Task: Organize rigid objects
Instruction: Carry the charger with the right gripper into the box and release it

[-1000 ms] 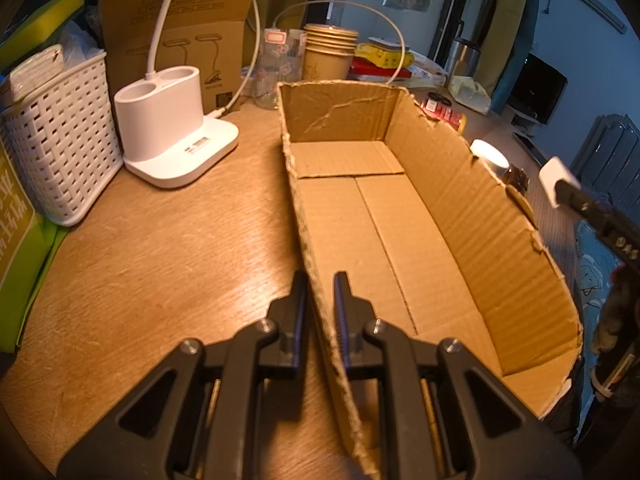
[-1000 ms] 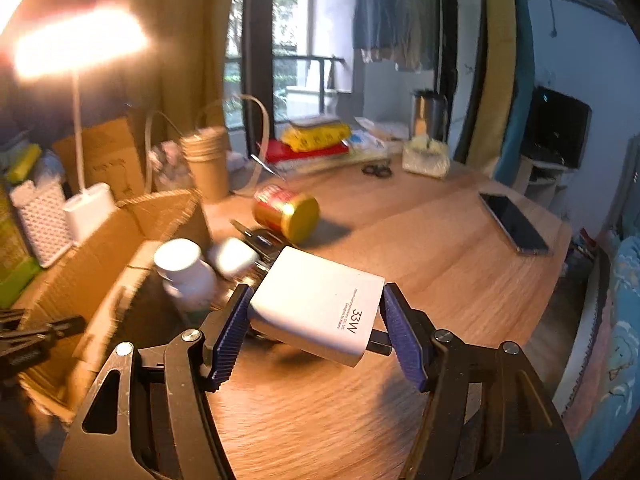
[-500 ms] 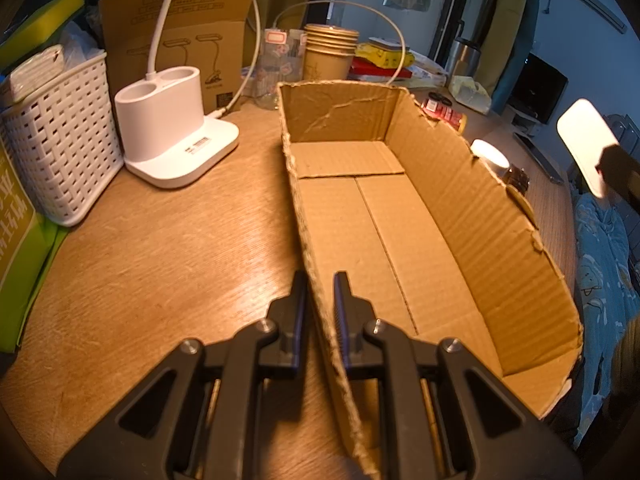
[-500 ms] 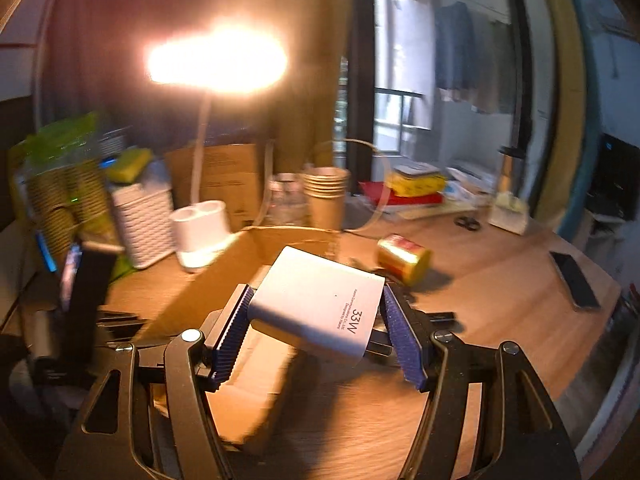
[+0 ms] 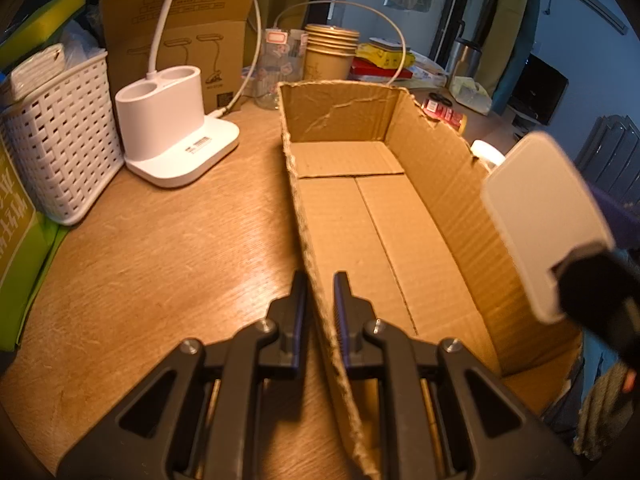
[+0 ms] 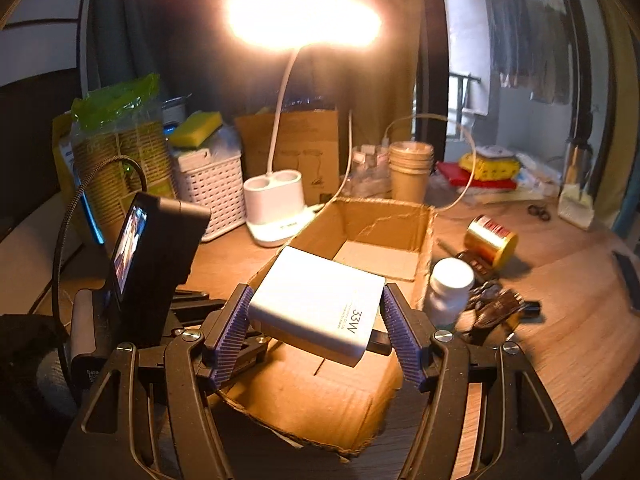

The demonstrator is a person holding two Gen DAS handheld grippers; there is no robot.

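Charger: a white charger block (image 6: 320, 304) marked 33W, held in the air over the near end of the cardboard box (image 5: 360, 216), not yet inside it; in the left wrist view it shows above the box's right wall (image 5: 544, 216).
Right gripper (image 6: 316, 336): its fingers (image 6: 230, 336) stand partly open and clamp the charger by its two sides; the prongs end points toward one finger.
Left gripper (image 5: 320, 312): its fingers are closed as far as they go, pinching the box's left wall, which steadies the box on the tabletop (image 5: 160, 264).
Box: bare inside, flaps flat on the floor, walls torn along the top edge.
Still outside: a white-capped bottle (image 6: 450, 288), a gold can (image 6: 490, 240) on its side, and small dark items, all just right of the box.
Further off: a lit desk lamp (image 6: 276, 204) and a white basket (image 6: 210, 192) behind the box.
Risk: let go from this height, the hard block could bounce or land on its prongs.
Risk: lowering near the right wall could catch the thin, ragged edge and fold it in.
Risk: a bump could pull the wall out of the left pinch and shift the box.
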